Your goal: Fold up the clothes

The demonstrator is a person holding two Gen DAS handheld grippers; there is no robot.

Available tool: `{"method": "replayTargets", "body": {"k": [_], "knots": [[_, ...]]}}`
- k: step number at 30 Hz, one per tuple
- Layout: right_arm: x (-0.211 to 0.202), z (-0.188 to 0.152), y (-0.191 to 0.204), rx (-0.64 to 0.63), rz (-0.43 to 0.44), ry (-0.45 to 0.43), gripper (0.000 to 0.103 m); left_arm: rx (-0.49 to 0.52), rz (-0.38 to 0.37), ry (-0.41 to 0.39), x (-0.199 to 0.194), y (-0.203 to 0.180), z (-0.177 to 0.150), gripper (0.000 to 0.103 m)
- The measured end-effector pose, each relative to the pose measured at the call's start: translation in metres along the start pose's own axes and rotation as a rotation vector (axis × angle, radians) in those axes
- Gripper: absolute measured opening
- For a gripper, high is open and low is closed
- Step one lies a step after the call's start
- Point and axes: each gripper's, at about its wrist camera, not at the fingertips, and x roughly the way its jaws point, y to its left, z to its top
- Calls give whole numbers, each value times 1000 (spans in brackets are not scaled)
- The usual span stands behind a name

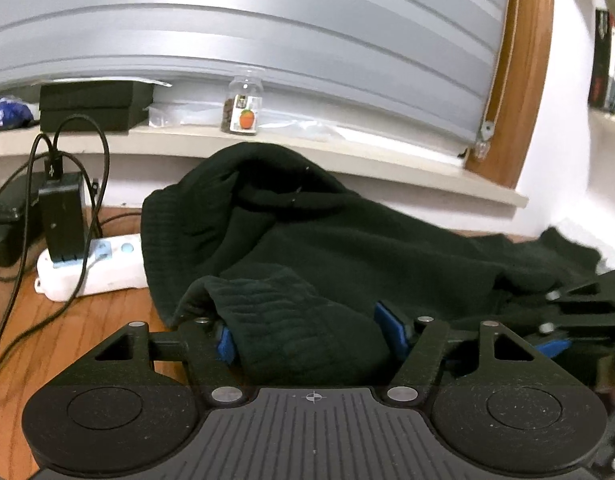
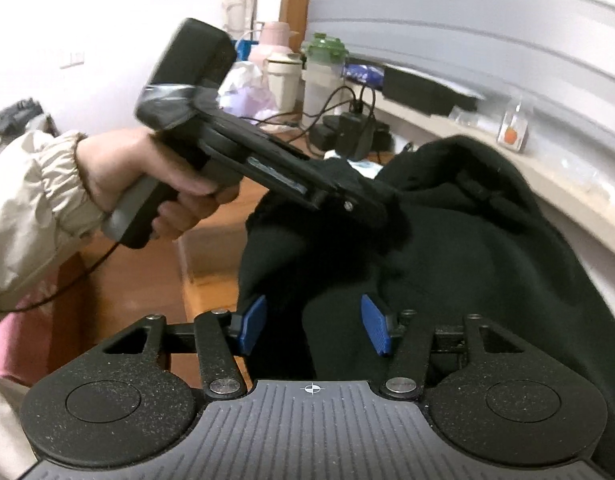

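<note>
Left wrist view looks along the left claw point(image 1: 311, 332), whose blue pads point(image 1: 393, 330) stand apart with a thick ribbed fold of the dark green sweater point(image 1: 347, 248) bunched between them; whether the pads actually press the cloth cannot be told, since the left one is half buried under the fabric. The sweater is heaped on the wooden table point(image 1: 31, 320) below the windowsill point(image 1: 291, 148), its upper part humped up against the sill's front. To the sweater's left, touching its edge, lies a white power strip point(image 1: 103, 268) with a black adapter point(image 1: 63, 220) plugged in and cables looping off it. On the sill above the sweater stands a small clear jar point(image 1: 245, 104) with an orange label, and left of it a black box point(image 1: 93, 104). At the sweater's right edge the other device's dark linkage shows, blurred.

From the right wrist camera, the right claw point(image 2: 313, 330) is spread wide, its pads point(image 2: 375, 330) on either side of a hanging fold of the sweater, with visible gaps to the cloth. Above it a hand point(image 2: 147, 176) in a cream sleeve point(image 2: 39, 200) grips the handle of the left device, whose front end is sunk into the sweater's upper left part.
</note>
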Motion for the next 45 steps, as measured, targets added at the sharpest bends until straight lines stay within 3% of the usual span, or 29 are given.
{"method": "replayTargets", "body": {"k": [6,11,14,16,17,18,26,32,38,45], "knots": [[-14,-2,13,-21,-26,-14,54,-11,25,5,9,6,3,67],[-17,-3,21,0,60,-6,54,-18,26,7,11,6,4,67],[-2,-3,30,-47,26,31,53,-15,26,7,11,5,4,67],[10,-3,24,-40,25,50,38,-20,22,6,9,6,3,67],[16,-3,20,-32,24,59,16,-26,19,5,7,7,3,67],[19,-3,14,-19,29,61,5,-33,13,3,4,9,2,67],[8,16,-48,111,8,-21,5,-148,-112,-79,-44,31,-8,71],[7,28,-76,183,-12,-58,5,-126,-110,-142,-67,19,-6,72],[2,19,-103,280,-64,-70,5,-151,-85,-221,-90,20,-9,77],[14,2,-136,424,-73,-48,5,-128,-128,-140,-80,8,-26,78]]}}
